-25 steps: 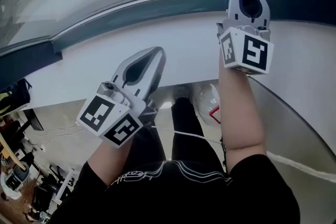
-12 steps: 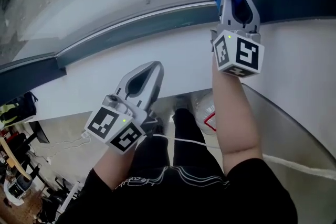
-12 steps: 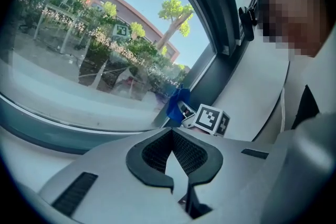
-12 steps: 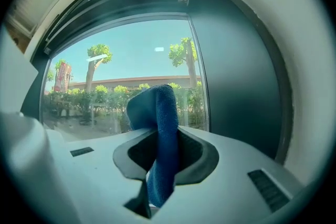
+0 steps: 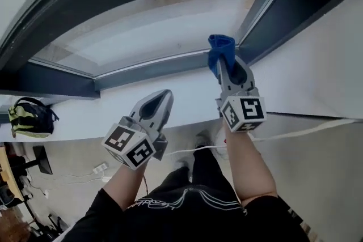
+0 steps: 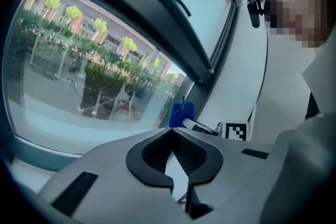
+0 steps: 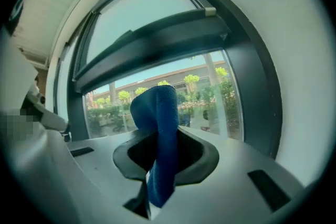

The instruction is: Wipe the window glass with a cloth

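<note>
The window glass [image 5: 164,22] fills the upper middle of the head view, set in a dark frame [image 5: 147,71]. A blue cloth [image 5: 220,48] sticks up from my right gripper [image 5: 223,62], which is shut on it and held at the pane's lower right corner, by the bottom rail. In the right gripper view the cloth [image 7: 160,128] hangs between the jaws in front of the glass [image 7: 210,97]. My left gripper [image 5: 165,93] is shut and empty, lower and to the left, over the white sill [image 5: 85,110]. From the left gripper view the cloth [image 6: 181,113] shows beyond the left gripper's [image 6: 170,131] tips.
A white wall [image 5: 317,71] flanks the window on the right. A white cable [image 5: 300,127] runs across below the sill. A yellow-and-black backpack [image 5: 31,116] lies at the far left. The person's dark-clothed legs [image 5: 193,195] are below the grippers.
The head view has swung upward, so the whole pane and its upper frame now show. Both grippers sit lower in the picture. The right gripper still holds the cloth near the bottom rail.
</note>
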A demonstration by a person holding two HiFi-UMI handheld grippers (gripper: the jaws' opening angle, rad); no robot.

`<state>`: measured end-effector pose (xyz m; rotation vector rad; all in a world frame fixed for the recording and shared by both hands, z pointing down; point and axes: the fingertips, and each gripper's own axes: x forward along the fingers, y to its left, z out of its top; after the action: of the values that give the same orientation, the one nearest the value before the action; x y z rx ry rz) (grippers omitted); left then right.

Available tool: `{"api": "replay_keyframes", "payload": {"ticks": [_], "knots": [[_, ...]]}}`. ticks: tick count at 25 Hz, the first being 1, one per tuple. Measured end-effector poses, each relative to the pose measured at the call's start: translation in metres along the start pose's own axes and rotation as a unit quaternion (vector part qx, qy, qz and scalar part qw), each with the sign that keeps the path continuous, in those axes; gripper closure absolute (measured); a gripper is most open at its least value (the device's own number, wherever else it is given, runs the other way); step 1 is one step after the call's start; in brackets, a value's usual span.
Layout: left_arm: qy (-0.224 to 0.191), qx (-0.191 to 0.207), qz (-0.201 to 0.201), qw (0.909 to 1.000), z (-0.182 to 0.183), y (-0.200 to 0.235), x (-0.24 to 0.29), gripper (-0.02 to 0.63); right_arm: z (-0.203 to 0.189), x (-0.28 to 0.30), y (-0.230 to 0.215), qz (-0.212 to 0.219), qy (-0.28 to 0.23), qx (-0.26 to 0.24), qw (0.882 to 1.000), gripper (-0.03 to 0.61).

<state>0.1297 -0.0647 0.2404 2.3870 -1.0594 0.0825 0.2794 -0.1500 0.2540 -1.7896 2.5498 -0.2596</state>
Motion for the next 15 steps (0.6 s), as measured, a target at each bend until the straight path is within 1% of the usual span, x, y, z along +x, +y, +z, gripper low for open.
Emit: {"api": "replay_keyframes", "payload": {"ticks": [3,5,7,9,11,13,15], "knots": [[-0.025,0.048,-0.014,0.9984,0.057,-0.024,-0.058,0.607,0.063,-0.045,0.065,0.061,-0.004,-0.006,0.998,0.515],[-0.031,0.069,-0.031,0.9966,0.082,-0.051,-0.106,0.608,0.102,-0.088,0.106,0.097,-0.006,0.014,0.995,0.515],[-0.038,0.079,-0.046,0.9951,0.103,-0.077,-0.154,0.608,0.141,-0.131,0.148,0.134,-0.008,0.035,0.990,0.515],[-0.055,0.087,-0.059,0.9930,0.131,-0.098,-0.194,0.607,0.179,-0.161,0.190,0.167,-0.011,0.021,0.986,0.515],[-0.074,0.107,-0.075,0.9886,0.162,-0.117,-0.226,0.607,0.215,-0.178,0.226,0.199,-0.026,0.001,0.980,0.515],[-0.086,0.137,-0.085,0.9832,0.183,-0.135,-0.255,0.607,0.241,-0.194,0.258,0.232,-0.044,0.002,0.972,0.515],[-0.093,0.155,-0.085,0.9799,0.192,-0.152,-0.286,0.607,0.256,-0.214,0.283,0.259,-0.047,0.009,0.965,0.515]]}}
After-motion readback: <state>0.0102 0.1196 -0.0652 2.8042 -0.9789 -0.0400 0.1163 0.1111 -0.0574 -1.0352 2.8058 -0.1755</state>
